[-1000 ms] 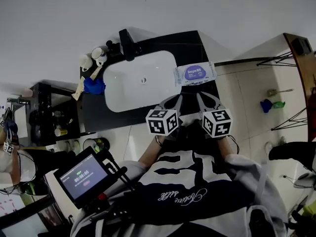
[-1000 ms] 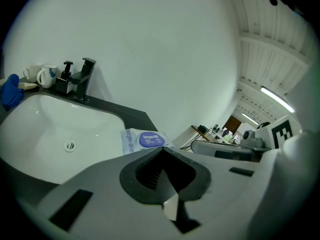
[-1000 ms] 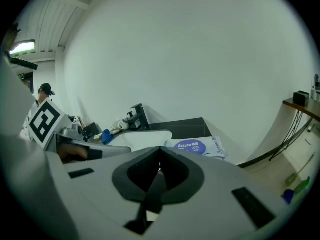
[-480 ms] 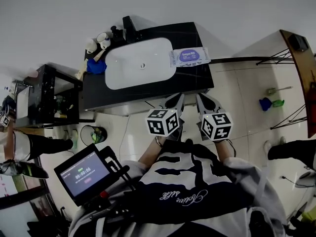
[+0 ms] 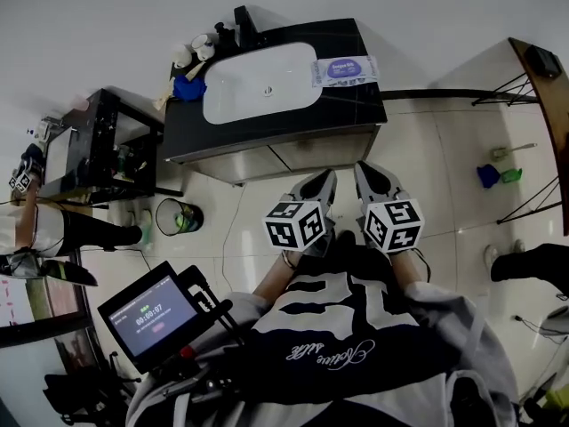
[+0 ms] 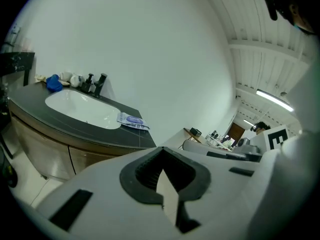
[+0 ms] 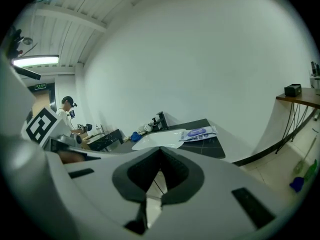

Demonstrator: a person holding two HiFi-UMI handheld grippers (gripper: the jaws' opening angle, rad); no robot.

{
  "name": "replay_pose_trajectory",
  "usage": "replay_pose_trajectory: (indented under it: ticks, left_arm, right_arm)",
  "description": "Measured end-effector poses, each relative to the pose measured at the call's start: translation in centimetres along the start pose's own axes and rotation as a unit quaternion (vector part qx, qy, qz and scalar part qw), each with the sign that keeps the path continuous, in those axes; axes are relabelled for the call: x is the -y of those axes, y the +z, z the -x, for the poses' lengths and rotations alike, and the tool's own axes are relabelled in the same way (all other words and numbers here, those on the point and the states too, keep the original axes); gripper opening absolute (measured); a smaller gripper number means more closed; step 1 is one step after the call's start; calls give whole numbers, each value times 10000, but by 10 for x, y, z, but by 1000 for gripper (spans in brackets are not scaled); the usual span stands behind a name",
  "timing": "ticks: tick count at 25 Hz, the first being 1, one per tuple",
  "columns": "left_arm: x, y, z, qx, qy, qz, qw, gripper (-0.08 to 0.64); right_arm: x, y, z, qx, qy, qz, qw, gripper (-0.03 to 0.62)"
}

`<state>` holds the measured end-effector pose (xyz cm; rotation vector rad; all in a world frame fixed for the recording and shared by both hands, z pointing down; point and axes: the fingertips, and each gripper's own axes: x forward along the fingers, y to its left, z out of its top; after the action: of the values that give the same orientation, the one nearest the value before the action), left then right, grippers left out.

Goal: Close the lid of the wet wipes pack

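- Tiled floor [image 5: 444, 176]: pale. We stand on it, well back from the washstand.
- Dark counter [image 5: 356, 105]: the top of a cabinet at the far side of the scene, against a white wall.
- White basin [image 5: 258, 83]: sunk into the counter, left of centre, with a black tap [image 5: 242, 23] at its far rim.
- Left gripper [image 5: 324, 183] and right gripper [image 5: 366, 174]: held side by side near our chest, over the floor and well apart from the counter. In each gripper view the jaws meet at their tips with nothing between them.
- Monitor [image 5: 151, 318]: near left. It shows a counter that seems to read 00:00:07, and the other print on it is too small to read.
- Wet wipes pack [image 5: 344, 70]: lies flat on the counter just right of the basin. Its purple oval label carries print too small to read, and we cannot tell whether the lid is up or down.
- Blue cloth [image 5: 188, 88]: lies at the basin's far left corner.
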<state>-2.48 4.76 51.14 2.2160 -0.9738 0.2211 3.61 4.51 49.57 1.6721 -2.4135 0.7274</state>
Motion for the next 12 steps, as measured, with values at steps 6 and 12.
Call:
replay_pose_trajectory:
  ticks: [6, 12]
  left_arm:
    - [3, 5, 19, 168, -16, -264, 9995, -2]
    - [4, 14, 40, 130, -135, -487, 9986, -2]
  right_arm:
    - [-22, -2, 7, 97, 96, 164, 9998, -2]
    - [-42, 9, 11, 280, -40, 77, 9996, -2]
